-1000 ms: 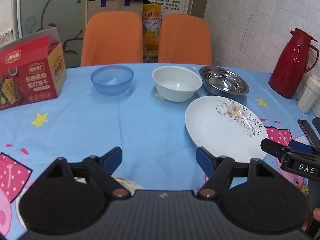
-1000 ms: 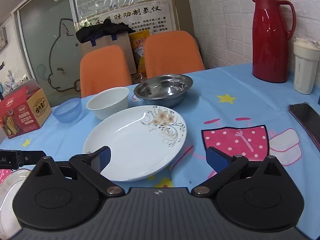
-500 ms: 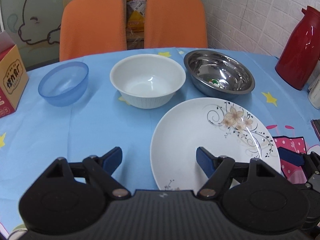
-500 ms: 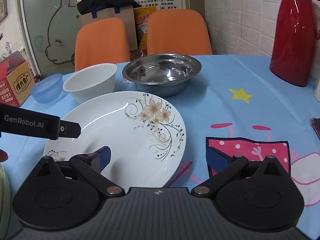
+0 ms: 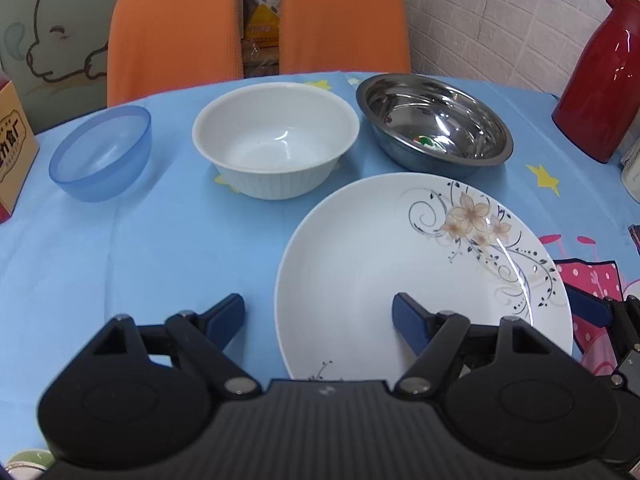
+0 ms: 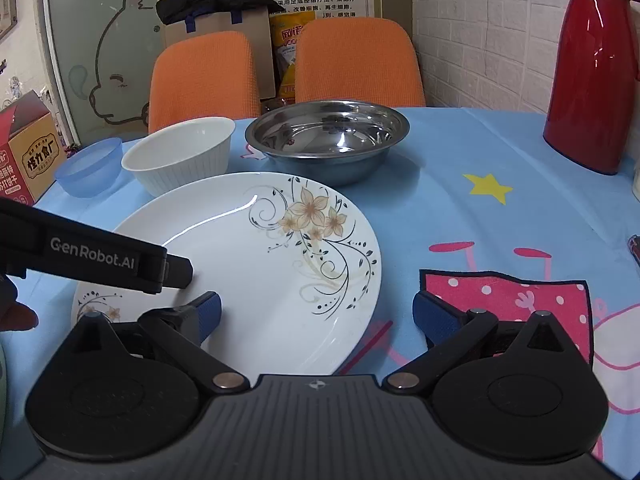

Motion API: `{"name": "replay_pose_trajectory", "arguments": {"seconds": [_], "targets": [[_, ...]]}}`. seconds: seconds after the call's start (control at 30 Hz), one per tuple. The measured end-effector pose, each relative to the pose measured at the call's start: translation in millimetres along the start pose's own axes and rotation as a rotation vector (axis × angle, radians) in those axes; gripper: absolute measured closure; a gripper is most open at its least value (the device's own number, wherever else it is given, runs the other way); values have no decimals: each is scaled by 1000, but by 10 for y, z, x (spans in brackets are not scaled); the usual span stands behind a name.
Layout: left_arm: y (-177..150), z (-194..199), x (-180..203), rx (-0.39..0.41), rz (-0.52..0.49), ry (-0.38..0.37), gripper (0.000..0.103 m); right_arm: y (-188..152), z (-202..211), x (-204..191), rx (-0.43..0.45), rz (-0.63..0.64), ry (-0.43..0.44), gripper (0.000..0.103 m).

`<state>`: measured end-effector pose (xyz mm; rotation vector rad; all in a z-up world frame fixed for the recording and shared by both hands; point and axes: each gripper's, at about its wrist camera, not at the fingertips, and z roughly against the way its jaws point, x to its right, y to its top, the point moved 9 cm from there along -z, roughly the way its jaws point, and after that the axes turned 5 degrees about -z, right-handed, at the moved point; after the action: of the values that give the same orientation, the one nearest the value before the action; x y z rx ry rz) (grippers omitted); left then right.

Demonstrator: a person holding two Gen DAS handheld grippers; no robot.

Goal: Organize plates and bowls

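A large white plate with a flower pattern (image 5: 400, 264) lies on the blue tablecloth; it also shows in the right wrist view (image 6: 256, 256). Behind it stand a white bowl (image 5: 276, 140), a steel bowl (image 5: 434, 122) and a blue plastic bowl (image 5: 102, 152). My left gripper (image 5: 320, 314) is open and straddles the plate's near left edge. My right gripper (image 6: 316, 314) is open and straddles the plate's near right edge. Neither holds anything. The left gripper's body (image 6: 92, 254) shows over the plate's left side in the right wrist view.
A red thermos (image 6: 596, 68) stands at the right by the brick wall. A red and yellow carton (image 6: 28, 160) sits at the table's left. Two orange chairs (image 5: 176, 28) stand behind the table. A pale plate rim (image 5: 24, 462) shows at the bottom left.
Both grippers have moved forward toward the flowered plate and now sit at its near edge, one on each side. Both stay open. The dishes have not moved.
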<state>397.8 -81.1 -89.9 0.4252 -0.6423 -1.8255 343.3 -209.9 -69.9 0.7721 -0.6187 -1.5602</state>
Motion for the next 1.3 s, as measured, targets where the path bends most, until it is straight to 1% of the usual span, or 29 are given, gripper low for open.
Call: {"name": "replay_pose_trajectory", "arguments": {"seconds": [0.1, 0.23, 0.43, 0.53, 0.73, 0.9, 1.0, 1.03, 1.07, 1.1, 1.3], "targets": [[-3, 1, 12, 0, 2, 0, 28, -2, -1, -4, -1, 3, 0, 0], [-12, -11, 25, -2, 29, -15, 28, 7, -15, -10, -4, -2, -11, 0], [-20, -3, 94, 3, 20, -17, 31, -3, -36, -109, -4, 26, 32, 0], [-14, 7, 129, 9, 1, -6, 33, 7, -27, -153, 6, 42, 59, 0], [-19, 30, 105, 2, 16, -14, 41, 38, 13, -80, 32, 12, 37, 0], [-22, 34, 100, 3, 15, -18, 41, 34, 9, -77, 38, 14, 32, 0], [-14, 27, 77, 4, 21, -28, 42, 49, -23, -78, 30, 25, 57, 0], [-13, 25, 71, 5, 20, -25, 41, 55, -32, -77, 27, 29, 61, 0], [-14, 18, 61, 9, 19, -18, 37, 59, -41, -79, 23, 37, 62, 0], [-16, 13, 56, 11, 19, -14, 35, 63, -51, -80, 18, 40, 64, 0], [-10, 23, 130, 28, -28, -5, 36, 49, -106, -110, -9, 52, 56, 0]]}}
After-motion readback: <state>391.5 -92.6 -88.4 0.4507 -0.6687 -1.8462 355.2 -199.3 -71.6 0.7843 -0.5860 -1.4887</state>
